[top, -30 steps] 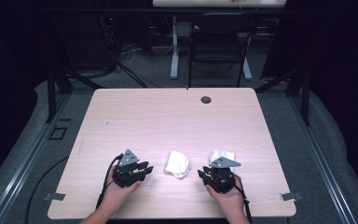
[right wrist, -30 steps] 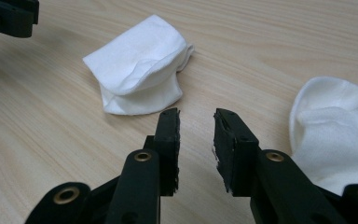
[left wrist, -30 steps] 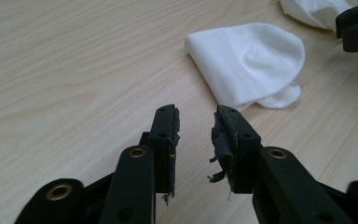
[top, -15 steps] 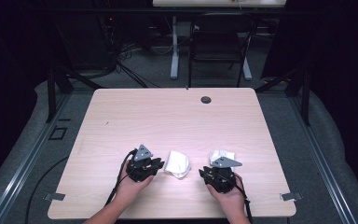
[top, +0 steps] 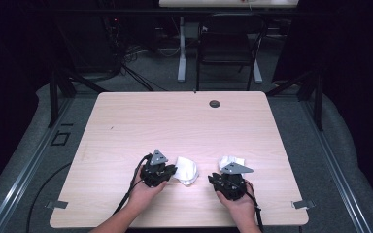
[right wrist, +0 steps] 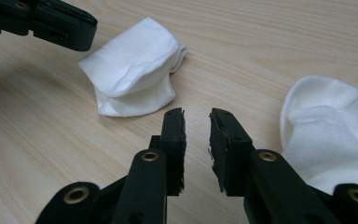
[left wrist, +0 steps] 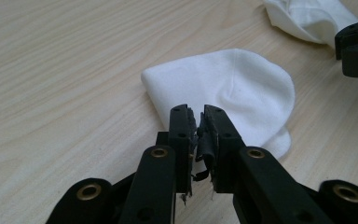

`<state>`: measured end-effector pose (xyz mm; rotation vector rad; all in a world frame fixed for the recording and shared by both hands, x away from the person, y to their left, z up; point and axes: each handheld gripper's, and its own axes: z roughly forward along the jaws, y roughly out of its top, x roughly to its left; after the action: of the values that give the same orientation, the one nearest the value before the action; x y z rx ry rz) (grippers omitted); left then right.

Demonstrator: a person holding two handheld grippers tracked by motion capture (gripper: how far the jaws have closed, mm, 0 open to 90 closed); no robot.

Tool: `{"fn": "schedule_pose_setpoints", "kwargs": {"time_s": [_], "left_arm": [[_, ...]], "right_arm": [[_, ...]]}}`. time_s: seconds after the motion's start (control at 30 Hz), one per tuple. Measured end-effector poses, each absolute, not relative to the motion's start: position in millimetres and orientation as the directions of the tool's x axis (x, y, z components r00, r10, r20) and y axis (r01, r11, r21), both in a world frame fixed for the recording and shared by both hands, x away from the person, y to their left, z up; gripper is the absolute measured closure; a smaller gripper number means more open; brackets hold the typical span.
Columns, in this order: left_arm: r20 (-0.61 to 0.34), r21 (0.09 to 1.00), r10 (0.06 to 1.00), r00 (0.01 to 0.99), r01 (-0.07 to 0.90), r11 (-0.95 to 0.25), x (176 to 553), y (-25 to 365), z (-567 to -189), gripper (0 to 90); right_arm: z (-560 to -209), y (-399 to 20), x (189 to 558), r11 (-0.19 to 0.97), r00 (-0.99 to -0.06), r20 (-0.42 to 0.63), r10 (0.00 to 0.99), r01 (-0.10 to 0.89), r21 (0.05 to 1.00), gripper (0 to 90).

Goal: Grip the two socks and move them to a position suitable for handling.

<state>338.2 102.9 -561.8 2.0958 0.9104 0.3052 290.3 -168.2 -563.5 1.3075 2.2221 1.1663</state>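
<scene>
Now the left gripper (left wrist: 199,122) sits at the near edge of the folded white sock (left wrist: 235,91), mid-table toward the person's side. Its jaws have just been closing & stand nearly together; whether cloth is pinched btwn them, can't tell. Right gripper (right wrist: 197,122) hovers over bare table (top: 184,116), jaws have just been closing too, narrow gap left, nothing in it. Second sock (right wrist: 328,135), crumpled, lies just beside it on the right.

- A pale wooden table (top: 126,126) seen from above.
- The black left gripper (top: 167,172) touches a folded white sock (top: 186,170).
- The black right gripper (top: 226,177) sits just below a second crumpled white sock (top: 230,160).
</scene>
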Motion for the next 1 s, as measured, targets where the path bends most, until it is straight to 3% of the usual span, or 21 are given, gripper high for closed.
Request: {"fn": "schedule_pose_setpoints", "kwargs": {"time_s": [0.27, 1.0], "left_arm": [[-0.079, 0.738, 0.689, 0.721, 0.507, -0.446, 340, 97, -570, 88.3], [-0.071, 0.722, 0.682, 0.728, 0.509, -0.468, 327, 95, -579, 89.6]], "right_arm": [[-563, -168, 290, 0.250, -0.534, 0.128, 0.836, 0.578, 0.776, 76.3], [-562, -168, 290, 0.247, -0.535, 0.133, 0.834, 0.578, 0.778, 77.8]]}}
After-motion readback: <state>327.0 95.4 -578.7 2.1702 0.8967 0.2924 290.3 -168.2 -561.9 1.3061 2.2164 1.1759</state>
